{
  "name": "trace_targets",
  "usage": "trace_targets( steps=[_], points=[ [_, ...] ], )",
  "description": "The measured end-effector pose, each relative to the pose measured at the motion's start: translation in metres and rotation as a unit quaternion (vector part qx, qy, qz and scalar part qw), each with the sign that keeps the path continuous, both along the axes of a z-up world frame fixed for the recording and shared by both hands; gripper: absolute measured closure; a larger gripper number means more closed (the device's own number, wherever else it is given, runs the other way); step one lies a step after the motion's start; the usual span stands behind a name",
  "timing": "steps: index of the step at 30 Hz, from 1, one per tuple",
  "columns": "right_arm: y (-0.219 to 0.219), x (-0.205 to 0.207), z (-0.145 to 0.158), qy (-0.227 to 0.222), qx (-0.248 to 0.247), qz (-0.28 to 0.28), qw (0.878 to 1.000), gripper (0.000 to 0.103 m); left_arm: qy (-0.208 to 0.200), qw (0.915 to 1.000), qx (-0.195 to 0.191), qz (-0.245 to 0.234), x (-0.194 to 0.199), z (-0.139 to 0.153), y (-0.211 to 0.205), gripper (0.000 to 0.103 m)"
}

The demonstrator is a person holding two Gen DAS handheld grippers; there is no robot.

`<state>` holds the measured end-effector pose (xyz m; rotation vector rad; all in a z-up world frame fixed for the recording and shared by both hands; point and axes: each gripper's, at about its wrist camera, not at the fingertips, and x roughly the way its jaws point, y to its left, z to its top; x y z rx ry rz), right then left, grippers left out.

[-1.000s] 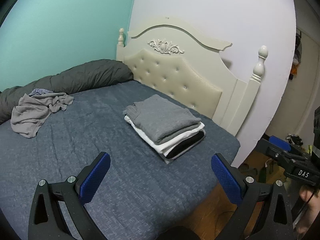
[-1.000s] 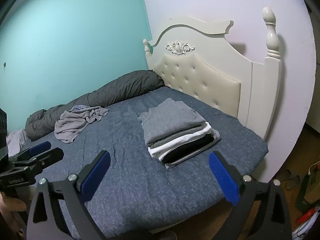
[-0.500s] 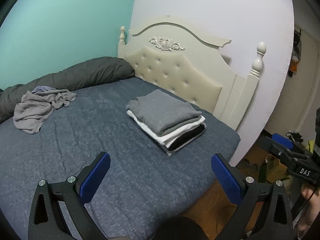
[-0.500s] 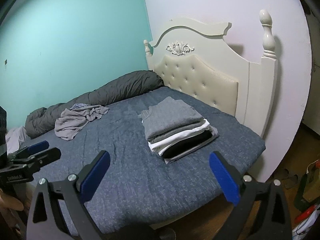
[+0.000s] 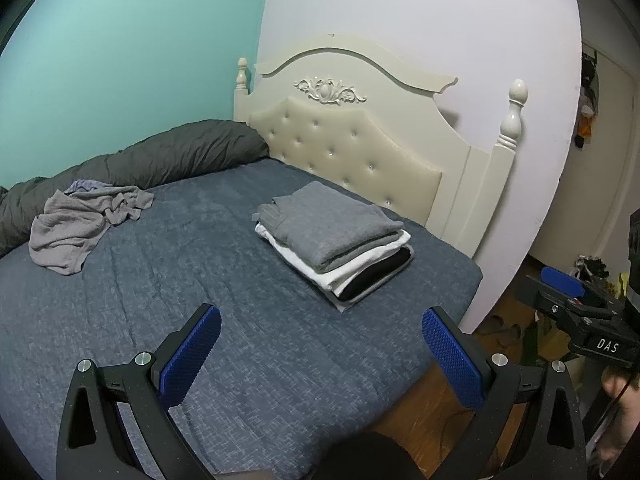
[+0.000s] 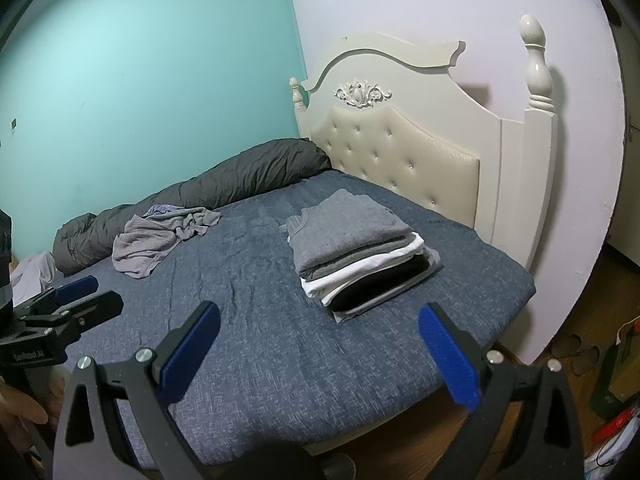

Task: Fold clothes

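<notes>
Both tools up over the near edge of the blue-grey quilted bed (image 5: 240,300); my left gripper (image 5: 321,340) has its blue pads spread wide, nothing btwn them; right gripper (image 6: 319,334) same, wide apart & empty; neat stack of folded grey, white and black clothes (image 5: 336,240) sits centre-right of frame near the cream tufted headboard (image 5: 352,148); crumpled grey unfolded garment (image 5: 80,224) lies at mid-left, touching the dark rolled duvet (image 5: 172,156).

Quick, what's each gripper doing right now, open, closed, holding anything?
Left gripper: open, holding nothing, above the bed.
Right gripper: open, holding nothing, also above the bed.
</notes>
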<state>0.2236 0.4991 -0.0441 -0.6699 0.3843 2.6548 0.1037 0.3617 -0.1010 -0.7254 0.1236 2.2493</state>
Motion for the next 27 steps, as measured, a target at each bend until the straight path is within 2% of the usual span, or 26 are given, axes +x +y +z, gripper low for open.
trace_targets(
  steps=[27],
  points=[
    [-0.0054,-0.0026,-0.0041,-0.007,0.005,0.0,1.0,0.003,0.0,0.9998,0.008,0.016,-0.0025,-0.0006,-0.0051,0.0]
  ],
)
